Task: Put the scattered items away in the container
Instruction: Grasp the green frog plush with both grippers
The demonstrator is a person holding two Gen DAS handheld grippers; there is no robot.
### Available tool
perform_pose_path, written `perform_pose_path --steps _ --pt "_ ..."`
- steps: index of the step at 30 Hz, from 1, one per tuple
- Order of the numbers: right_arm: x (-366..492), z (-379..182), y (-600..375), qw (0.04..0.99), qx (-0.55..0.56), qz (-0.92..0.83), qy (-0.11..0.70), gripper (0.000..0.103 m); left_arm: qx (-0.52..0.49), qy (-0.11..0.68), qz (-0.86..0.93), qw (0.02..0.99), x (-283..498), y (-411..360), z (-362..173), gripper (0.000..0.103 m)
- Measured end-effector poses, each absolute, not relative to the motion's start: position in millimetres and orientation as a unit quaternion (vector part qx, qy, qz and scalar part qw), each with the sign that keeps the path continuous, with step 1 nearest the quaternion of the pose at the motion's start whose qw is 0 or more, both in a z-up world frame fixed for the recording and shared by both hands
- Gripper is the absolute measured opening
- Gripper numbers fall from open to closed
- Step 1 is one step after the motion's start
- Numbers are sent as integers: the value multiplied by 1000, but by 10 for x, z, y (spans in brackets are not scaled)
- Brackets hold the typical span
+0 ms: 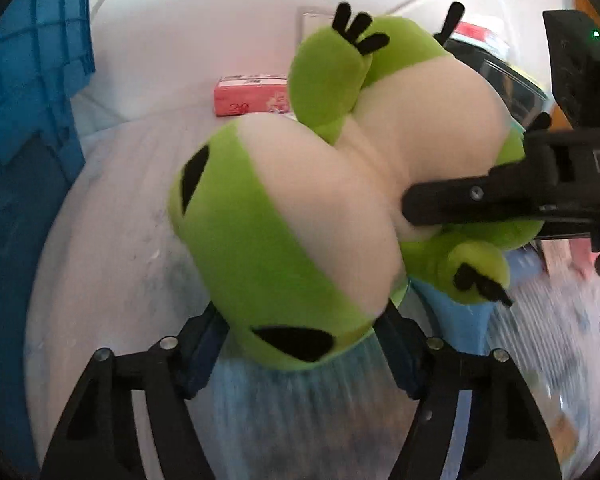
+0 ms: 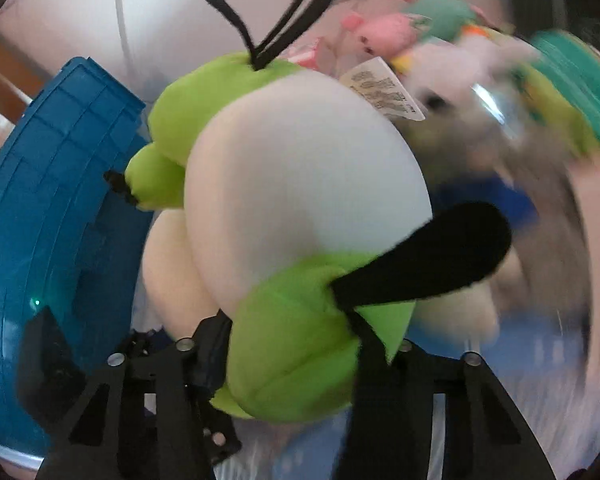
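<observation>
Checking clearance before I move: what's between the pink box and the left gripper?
The green plush toy, clamped in the left gripper, fills that stretch in the left wrist view; the pink box sits behind it.

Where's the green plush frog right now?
The green plush frog fills the middle of both wrist views, clamped by the left gripper and the right gripper, with the blue crate to its left.

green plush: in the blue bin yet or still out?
Out. The green plush is held between both grippers' fingers; blue bin sits off to the side.
</observation>
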State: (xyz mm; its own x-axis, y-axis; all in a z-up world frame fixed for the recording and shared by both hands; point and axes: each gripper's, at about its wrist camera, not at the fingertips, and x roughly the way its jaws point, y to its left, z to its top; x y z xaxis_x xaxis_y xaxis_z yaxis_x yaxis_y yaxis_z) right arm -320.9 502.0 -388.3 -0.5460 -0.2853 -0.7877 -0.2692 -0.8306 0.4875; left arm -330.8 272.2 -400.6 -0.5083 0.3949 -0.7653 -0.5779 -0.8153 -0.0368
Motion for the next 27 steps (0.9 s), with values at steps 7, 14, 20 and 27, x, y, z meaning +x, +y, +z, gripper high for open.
perform_pose_path --steps 7,14,20,27 --pt "-2136 -4059 4751 -72 507 -798 -318 40 -430 175 855 232 -2458 2346 -3911 52" --pt "-1915 -3808 4800 -137 487 -823 -256 64 -410 116 868 255 -2406 2278 -3631 81" --pt "-1888 -3693 5099 -177 479 -825 -242 75 -404 123 863 276 -2638 2625 -3573 82" --pt "-2076 -3886 5191 -145 499 -817 -249 81 -413 148 842 315 -2844 3120 -3744 82"
